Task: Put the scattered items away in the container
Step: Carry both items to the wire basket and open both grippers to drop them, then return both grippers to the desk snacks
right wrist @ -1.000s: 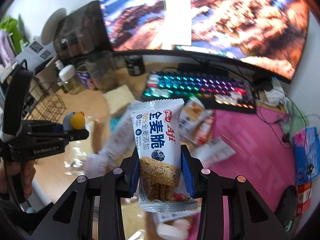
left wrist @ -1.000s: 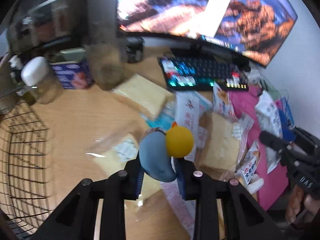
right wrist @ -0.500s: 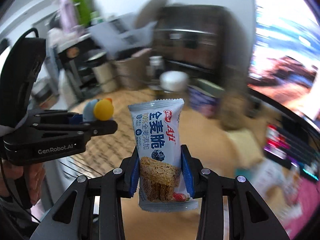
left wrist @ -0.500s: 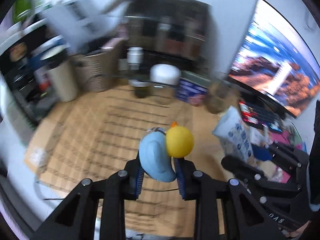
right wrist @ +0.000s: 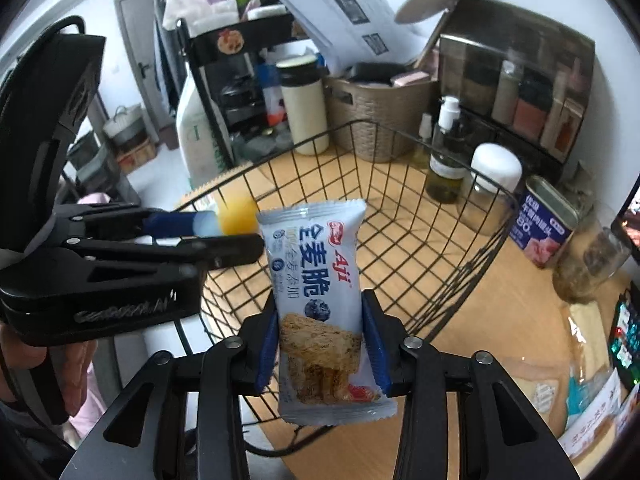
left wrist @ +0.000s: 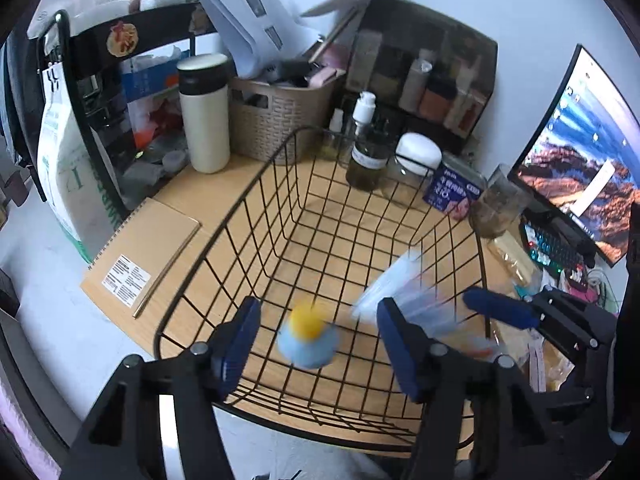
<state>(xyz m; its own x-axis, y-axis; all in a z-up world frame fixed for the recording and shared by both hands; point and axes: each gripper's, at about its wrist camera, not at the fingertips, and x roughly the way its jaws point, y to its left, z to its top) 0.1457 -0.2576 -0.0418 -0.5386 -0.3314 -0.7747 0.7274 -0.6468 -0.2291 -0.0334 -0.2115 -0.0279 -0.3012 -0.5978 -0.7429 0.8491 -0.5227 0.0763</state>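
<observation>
Left gripper (left wrist: 316,332) spread wide at lower centre, blurred duck toy (left wrist: 307,339) sitting loose over wire basket (left wrist: 256,190); right gripper (right wrist: 320,344) clamping snack packet (right wrist: 320,304)

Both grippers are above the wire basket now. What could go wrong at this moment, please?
1. The duck toy looks blurred between the open fingers of the left gripper, apparently dropping; it may bounce or roll inside the wire basket.
2. The right gripper holds the snack packet near the basket's front rim; released there, it might land on the rim or outside.
3. The two grippers are close together and could bump.
</observation>
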